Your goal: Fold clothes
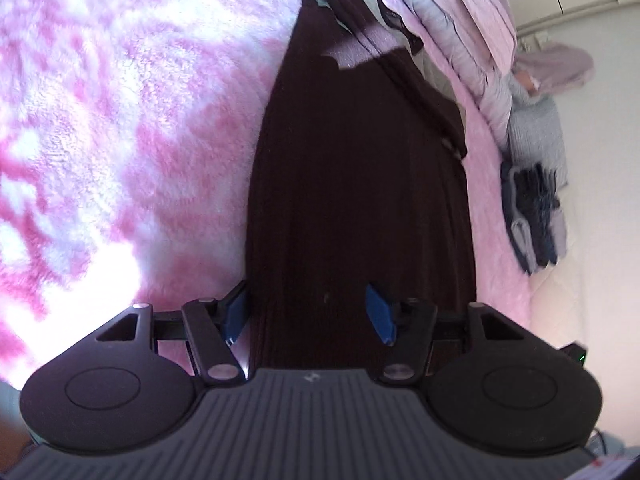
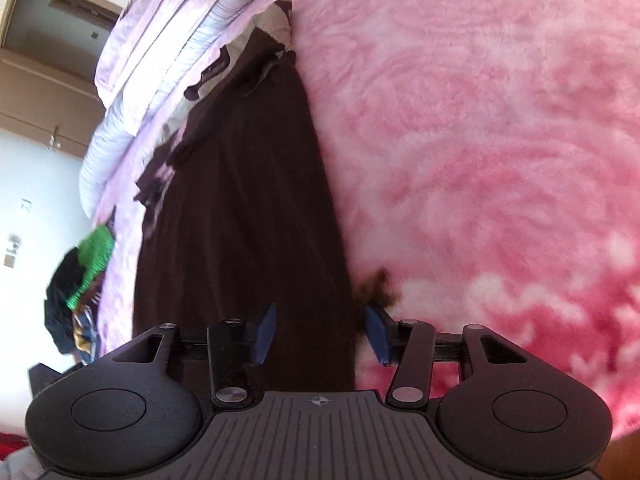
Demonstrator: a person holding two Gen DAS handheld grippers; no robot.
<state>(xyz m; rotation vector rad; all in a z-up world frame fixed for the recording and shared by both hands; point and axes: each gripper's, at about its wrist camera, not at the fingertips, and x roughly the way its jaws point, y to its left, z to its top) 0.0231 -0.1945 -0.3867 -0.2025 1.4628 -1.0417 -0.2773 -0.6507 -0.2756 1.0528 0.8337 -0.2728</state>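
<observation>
A long dark brown garment (image 1: 352,184) lies stretched out flat on a pink and white fleece blanket (image 1: 120,120). In the left wrist view my left gripper (image 1: 308,314) hovers low over the garment's near end. Its blue pads stand apart: one is at the cloth's left edge and the other is over the cloth, neither pressing. In the right wrist view the same garment (image 2: 240,200) runs away from my right gripper (image 2: 322,334). That gripper is open and straddles the cloth's right edge, where a frayed brown tuft (image 2: 378,284) sticks out onto the blanket (image 2: 480,120).
A rolled pale striped quilt (image 1: 448,12) lies along the bed's far side. A stack of folded dark and grey clothes (image 1: 536,216) sits at the bed's right edge. A heap of green and black clothes (image 2: 86,272) lies at the left edge, with wooden cupboards (image 2: 40,80) beyond.
</observation>
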